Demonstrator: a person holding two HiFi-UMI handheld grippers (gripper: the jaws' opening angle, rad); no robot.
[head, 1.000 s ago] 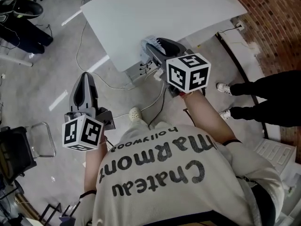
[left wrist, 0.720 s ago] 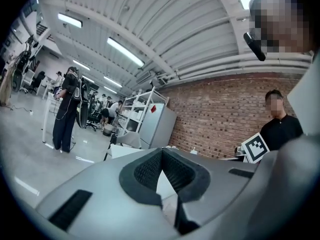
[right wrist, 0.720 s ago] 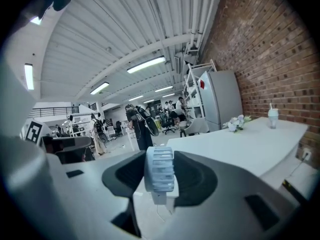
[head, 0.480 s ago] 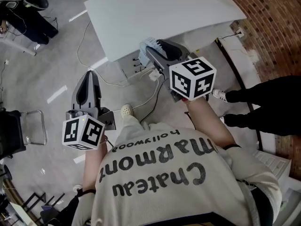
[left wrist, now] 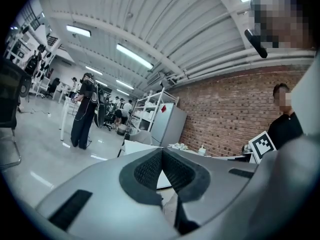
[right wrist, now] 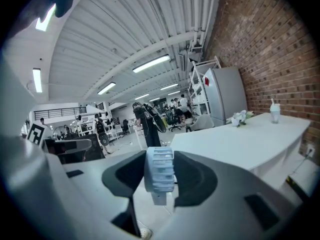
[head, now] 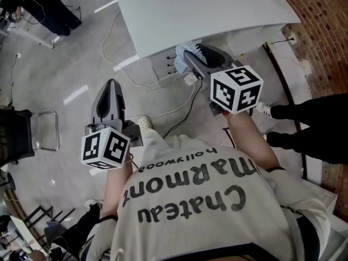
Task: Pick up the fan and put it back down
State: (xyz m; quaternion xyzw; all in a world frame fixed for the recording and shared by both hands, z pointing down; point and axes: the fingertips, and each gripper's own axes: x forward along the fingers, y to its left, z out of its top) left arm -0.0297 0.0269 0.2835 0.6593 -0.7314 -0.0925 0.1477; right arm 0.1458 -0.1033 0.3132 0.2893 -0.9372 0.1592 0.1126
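Pickup looks done: the fan (right wrist: 159, 169) is gripped in the jaws of the right gripper (head: 190, 57), the left gripper (head: 111, 85) has closed, empty jaws, and setting it on the desk (head: 217, 10) is left.

white table (head: 206, 10) just ahead of right fingers (head: 215, 56); cup (right wrist: 274, 113) and flowers (right wrist: 240, 117) at far end. brick wall (head: 321, 31) off to right of them. white cables (head: 168, 110) on grey floor between left fingers (head: 109, 99) and right. metal-frame chair (head: 32, 140) well left of left fingers. bystander's black-trousered legs (head: 310, 116) right of and behind right fingers.
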